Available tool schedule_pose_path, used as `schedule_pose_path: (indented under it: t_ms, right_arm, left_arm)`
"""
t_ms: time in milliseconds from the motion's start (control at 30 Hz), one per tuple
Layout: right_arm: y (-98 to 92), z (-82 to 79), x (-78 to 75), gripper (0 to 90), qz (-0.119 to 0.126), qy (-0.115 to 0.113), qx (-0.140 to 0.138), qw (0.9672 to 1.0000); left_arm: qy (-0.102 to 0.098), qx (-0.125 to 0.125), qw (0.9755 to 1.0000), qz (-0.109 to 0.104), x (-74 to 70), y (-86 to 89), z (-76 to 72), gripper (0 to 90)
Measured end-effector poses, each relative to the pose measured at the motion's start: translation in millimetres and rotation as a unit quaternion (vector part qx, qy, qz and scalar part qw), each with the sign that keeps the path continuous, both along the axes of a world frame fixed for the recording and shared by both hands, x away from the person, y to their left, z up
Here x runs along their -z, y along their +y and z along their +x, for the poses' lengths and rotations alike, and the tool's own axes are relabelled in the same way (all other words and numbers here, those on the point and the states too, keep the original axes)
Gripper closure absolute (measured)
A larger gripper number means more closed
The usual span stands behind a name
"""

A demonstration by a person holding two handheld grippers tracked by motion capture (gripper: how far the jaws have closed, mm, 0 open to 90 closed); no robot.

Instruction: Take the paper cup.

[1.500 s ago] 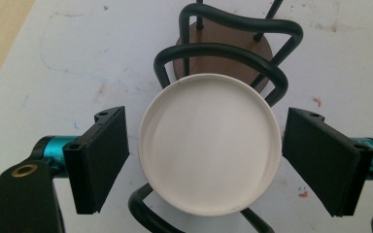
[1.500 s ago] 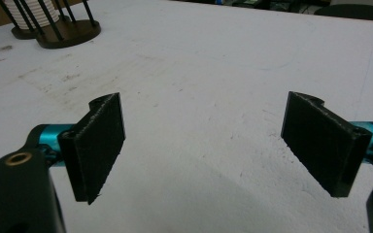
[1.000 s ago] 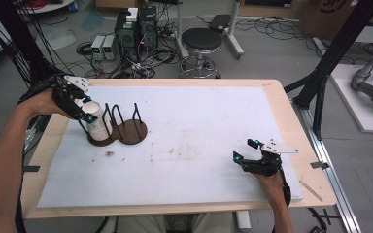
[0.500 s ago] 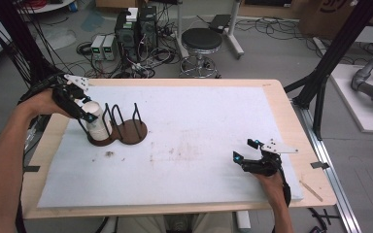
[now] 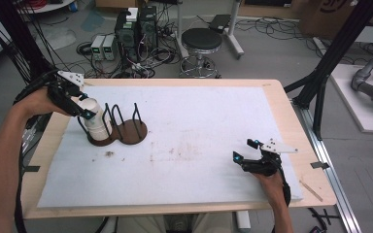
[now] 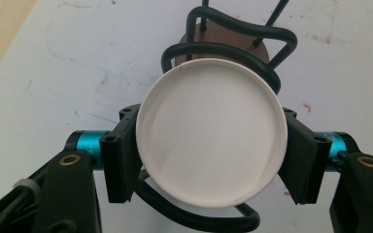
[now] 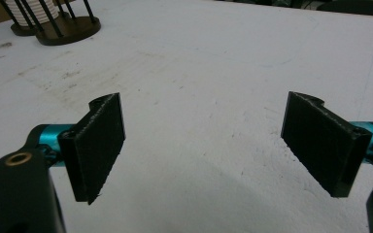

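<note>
Two grippers worked the bench, each placed for its own reason. Near the left edge, toward the far corner, the left gripper [image 5: 84, 110] came down over a white cup [image 5: 94, 122] that stood in the left seat of a wire rack [image 5: 121, 130]. Its jaws had just been closing with the cup between them, and in the left gripper view the pads [image 6: 119, 155] pressed the cup [image 6: 211, 131] on both sides just under the rim. That grip from above probably suited the rack [image 6: 233, 48], whose black loops ringed the cup and left only its top free, so the cup could go straight up or down through them. The rack's right seat held nothing, its brown base bare. Near the right edge, toward the near corner, the right gripper [image 5: 245, 151] rested low on the white sheet [image 5: 199, 126] with its jaws wide apart and nothing between them, apparently parked well clear of the rack.
</note>
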State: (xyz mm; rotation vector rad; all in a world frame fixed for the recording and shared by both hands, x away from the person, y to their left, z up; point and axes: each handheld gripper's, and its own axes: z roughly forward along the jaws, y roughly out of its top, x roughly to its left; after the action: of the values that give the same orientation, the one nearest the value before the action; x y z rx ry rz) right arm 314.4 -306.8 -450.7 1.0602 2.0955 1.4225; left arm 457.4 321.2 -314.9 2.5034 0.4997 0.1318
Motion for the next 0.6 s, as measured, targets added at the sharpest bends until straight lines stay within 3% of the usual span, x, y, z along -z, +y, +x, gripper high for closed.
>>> schedule_pose_path:
  t_ms: [100, 600]
  right_arm:
    - [0.1, 0.1, 0.1, 16.2, 0.0, 0.0, 0.0, 1.0]
    - [-0.3, 0.1, -0.1, 16.2, 0.002, 0.003, -0.002, 1.0]
  left_arm:
    - [0.001, -0.001, 1.0, 0.008, -3.7, -1.4, 0.1, 34.1]
    - [-0.02, -0.013, 0.9997, 0.004, -42.8, -5.0, -6.2, 35.2]
